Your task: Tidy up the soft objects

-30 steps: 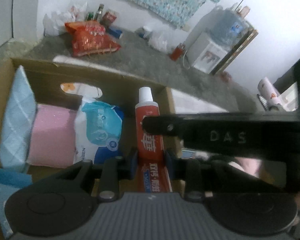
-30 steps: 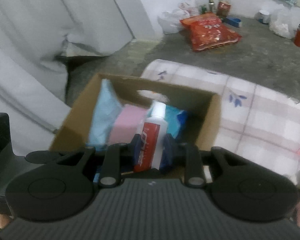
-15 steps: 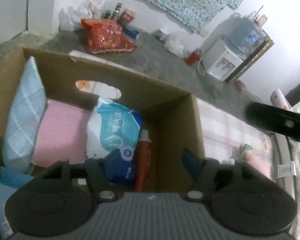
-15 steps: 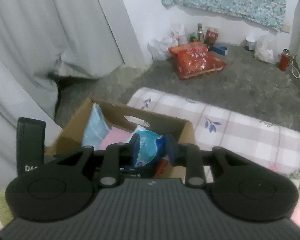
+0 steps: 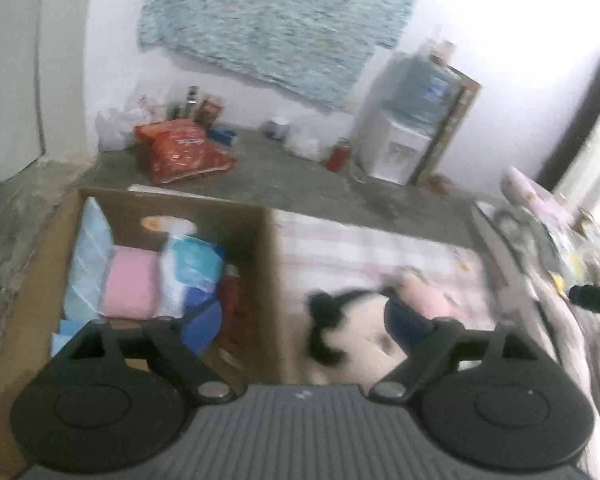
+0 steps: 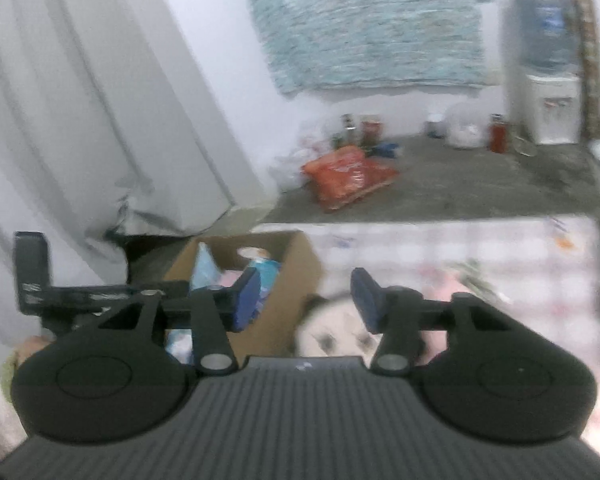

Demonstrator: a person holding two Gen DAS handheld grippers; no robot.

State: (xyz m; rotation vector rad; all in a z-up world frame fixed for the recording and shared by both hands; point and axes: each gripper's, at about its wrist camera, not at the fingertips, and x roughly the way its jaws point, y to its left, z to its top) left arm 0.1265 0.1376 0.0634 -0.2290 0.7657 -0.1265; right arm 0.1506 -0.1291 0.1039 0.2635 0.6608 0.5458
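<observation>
Both views are blurred, so small details are hard to read. The black-and-white plush toy (image 5: 352, 336) lies on the checked bed cover (image 5: 364, 240), just beside the right wall of the cardboard box (image 5: 271, 280). Its lower part is cut off by the body of the left tool (image 5: 300, 320), and its face is smeared (only dark ears and eye patches can be made out). A pink soft thing (image 5: 428, 296) lies near it, partly hidden behind one blue pad.

Inside the box stand a light blue cloth (image 5: 86, 256), a pink folded piece (image 5: 130, 284), a blue-and-white packet (image 5: 190, 268) and a red tube (image 5: 231, 296). The tube is mostly hidden by the packet, and its print cannot be read.

The left tool is spread wide and holds nothing; one pad is over the box and the other over the toy. The right tool (image 6: 306, 296) is also spread apart and empty, above the box edge and the toy. In the right wrist view the toy is only a pale blur with dark spots.
</observation>
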